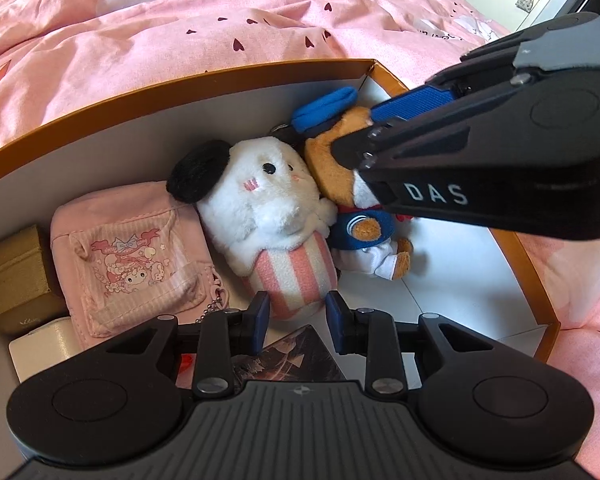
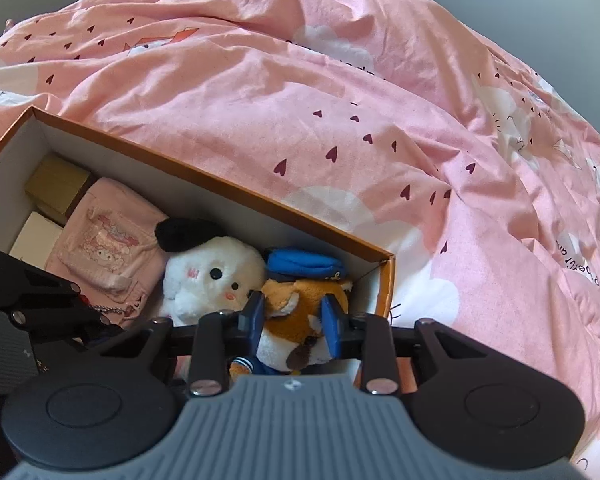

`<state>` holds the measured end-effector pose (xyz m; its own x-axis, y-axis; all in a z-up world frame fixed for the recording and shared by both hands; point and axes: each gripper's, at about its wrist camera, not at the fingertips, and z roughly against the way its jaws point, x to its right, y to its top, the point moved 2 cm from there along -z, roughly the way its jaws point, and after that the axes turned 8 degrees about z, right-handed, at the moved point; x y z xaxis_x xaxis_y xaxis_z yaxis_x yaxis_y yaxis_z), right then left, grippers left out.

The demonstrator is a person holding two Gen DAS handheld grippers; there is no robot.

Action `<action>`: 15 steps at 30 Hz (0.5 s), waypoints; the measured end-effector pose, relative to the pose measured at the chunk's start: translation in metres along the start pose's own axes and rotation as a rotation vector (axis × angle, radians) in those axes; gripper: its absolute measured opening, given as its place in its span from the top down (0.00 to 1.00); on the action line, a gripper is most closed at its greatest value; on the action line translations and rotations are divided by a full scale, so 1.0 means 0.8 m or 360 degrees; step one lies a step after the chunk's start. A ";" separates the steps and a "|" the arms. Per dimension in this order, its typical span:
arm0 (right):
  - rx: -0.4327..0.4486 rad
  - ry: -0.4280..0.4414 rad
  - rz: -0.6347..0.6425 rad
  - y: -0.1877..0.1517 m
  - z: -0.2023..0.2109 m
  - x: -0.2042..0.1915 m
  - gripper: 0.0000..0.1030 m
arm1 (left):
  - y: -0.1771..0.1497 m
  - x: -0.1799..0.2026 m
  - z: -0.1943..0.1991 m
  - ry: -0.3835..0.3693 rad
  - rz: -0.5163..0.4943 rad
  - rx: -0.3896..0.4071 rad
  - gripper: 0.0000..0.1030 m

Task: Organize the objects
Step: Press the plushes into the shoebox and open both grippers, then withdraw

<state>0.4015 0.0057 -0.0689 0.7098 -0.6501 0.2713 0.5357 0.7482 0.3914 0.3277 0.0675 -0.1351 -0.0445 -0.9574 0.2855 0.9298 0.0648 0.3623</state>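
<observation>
Straddling the fox [image 2: 300,312] with jaws part open, pads flanking its head with no squeeze visible, the right gripper [image 2: 293,318] is nearer it, the fox lying in the box [image 2: 220,184] at 3 o'clock of the dog [image 1: 268,216], long axis 12-to-6, while the left gripper [image 1: 298,314], part open, brackets the dog's striped base

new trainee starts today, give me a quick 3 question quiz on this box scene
1. True or false: the white plush lies outside the orange box.
2. Which toy sits between the right gripper fingers? A) pink pouch B) orange plush in the blue cap C) gold box
3. What does the orange box rest on?

Key
1. False: it lies inside.
2. B.
3. A pink bedcover printed with hearts.
</observation>
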 end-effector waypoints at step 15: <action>-0.0131 0.0131 0.0033 0.019 -0.040 0.002 0.71 | 0.009 -0.010 0.021 0.0039 -0.0018 0.0148 0.67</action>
<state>0.4253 0.0202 -0.0908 0.7545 -0.6237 0.2043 0.5536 0.7720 0.3122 0.3288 0.0802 -0.1198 -0.0446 -0.9647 0.2596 0.8913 0.0789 0.4464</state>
